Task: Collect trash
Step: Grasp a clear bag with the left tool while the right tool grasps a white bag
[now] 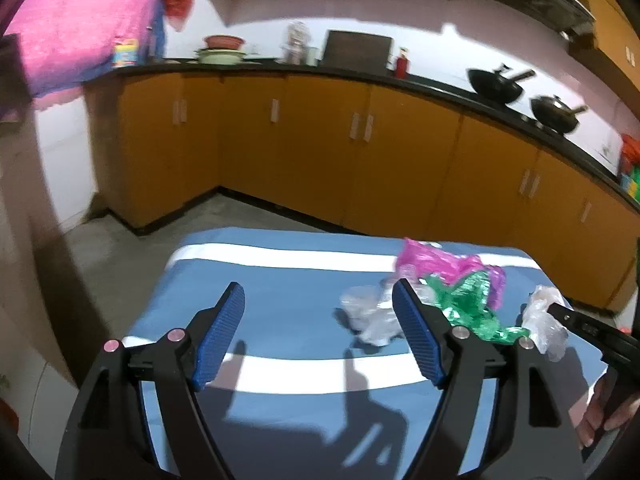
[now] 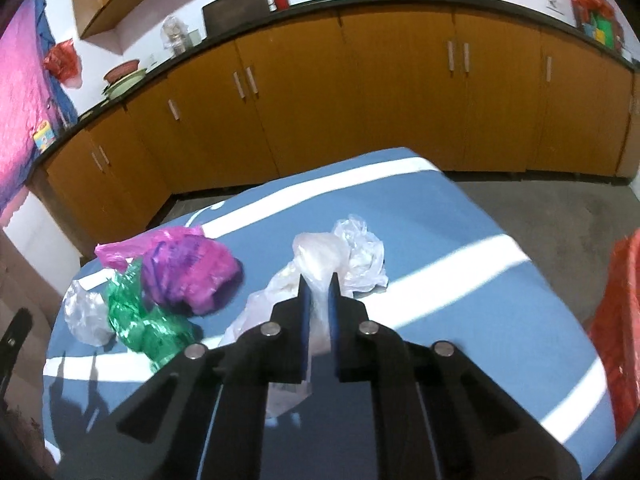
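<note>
While the right gripper (image 2: pixel 319 292) pinches a clear bag (image 2: pixel 340 256) at frame centre, the left gripper (image 1: pixel 318 300) stands wide open, empty, over the blue table (image 1: pixel 280 280).

wrist views downward, sharing table (image 1: pixel 280 304)

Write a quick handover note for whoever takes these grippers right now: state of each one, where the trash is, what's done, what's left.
Right gripper: shut on the white bag, on the table.
Left gripper: open, empty, over the table, near the clear bag.
Trash: pink bag, green bag and clear bag bunched on the table, left of the white bag.
Done: white bag gripped, nothing visibly collected.
Left: lift it away, then pick up the other three.
</note>
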`<state>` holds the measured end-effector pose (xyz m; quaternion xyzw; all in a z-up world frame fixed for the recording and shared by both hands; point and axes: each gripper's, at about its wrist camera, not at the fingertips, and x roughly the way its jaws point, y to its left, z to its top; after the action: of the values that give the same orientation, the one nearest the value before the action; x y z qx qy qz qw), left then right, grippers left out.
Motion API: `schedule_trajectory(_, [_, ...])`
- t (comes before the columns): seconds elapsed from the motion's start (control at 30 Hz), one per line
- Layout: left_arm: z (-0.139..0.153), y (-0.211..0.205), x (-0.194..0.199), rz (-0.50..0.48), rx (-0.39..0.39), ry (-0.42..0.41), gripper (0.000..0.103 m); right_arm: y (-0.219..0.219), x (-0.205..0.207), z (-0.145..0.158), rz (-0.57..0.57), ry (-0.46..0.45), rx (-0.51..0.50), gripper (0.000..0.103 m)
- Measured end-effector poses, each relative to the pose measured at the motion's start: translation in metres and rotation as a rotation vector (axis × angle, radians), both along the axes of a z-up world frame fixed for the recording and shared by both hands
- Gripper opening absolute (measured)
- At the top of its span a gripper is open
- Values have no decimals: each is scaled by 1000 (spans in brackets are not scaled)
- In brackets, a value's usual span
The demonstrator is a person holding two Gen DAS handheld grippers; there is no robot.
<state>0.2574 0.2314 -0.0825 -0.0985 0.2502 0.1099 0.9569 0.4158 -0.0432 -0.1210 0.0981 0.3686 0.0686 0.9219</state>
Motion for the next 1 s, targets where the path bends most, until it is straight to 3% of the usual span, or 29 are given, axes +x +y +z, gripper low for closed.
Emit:
schedule_trajectory(0.3, [-7, -22, 33, -133, 38, 58, 75, -35, -20, -1, -9, 11, 43, 10])
schedule_trajectory(0.37, [-11, -25, 41, -154, 43, 93, 70, -36, -21, -1, -6, 13, 44, 10])
schedule_trajectory(0.47, [-17, -23, 51, -197, 7, 143, 51, -36, -22, -1, 0, 15, 41, 10])
schedule_trajectory(0.6, [-23, -22, 56, -244, -31, 184, 13, -37, -25, -2, 1, 17, 40, 10])
schedule_trajectory(0.73, [-24, -19, 45, -255, -41, 187, 5, -37, -28, 0, 5, 19, 38, 10])
schedule_trajectory(1.0, [-13, -10, -1, -171, -29, 171, 4, -45, -53, 12, 25, 0, 36, 10])
